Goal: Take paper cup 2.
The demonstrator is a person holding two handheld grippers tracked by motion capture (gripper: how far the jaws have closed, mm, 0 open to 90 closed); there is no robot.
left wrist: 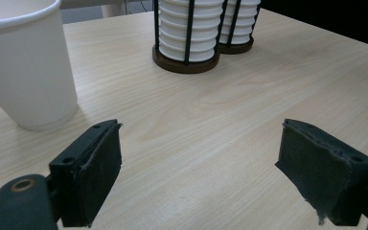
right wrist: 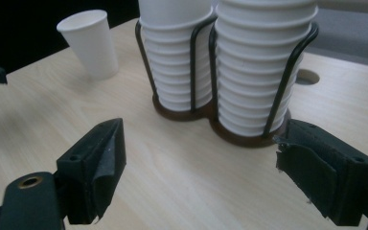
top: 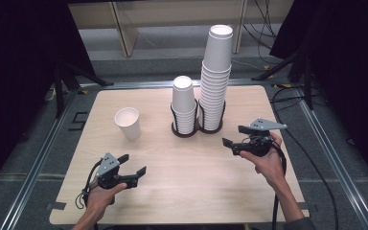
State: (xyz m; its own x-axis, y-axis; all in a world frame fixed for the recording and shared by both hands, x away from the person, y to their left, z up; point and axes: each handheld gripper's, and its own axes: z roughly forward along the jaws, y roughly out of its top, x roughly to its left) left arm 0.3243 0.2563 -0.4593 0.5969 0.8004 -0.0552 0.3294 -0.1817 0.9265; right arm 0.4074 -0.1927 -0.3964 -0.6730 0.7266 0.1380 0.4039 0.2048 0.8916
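Cup point(left wrist: 26, 62) left of fingers point(left wrist: 93, 175) (apart)

Table point(top: 182, 163) evenly lit from overhead; surroundings beyond its edges fall dark. Shadows soft, no glare. Left gripper view: near jaws slightly soft; right gripper view blurred toward its left edge.

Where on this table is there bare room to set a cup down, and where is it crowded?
The widest bare wood lies between the left gripper and right gripper, in front of the cup holder. The left edge beyond the single cup is also free. It is crowded at the back middle, where the short stack and tall stack stand touching.
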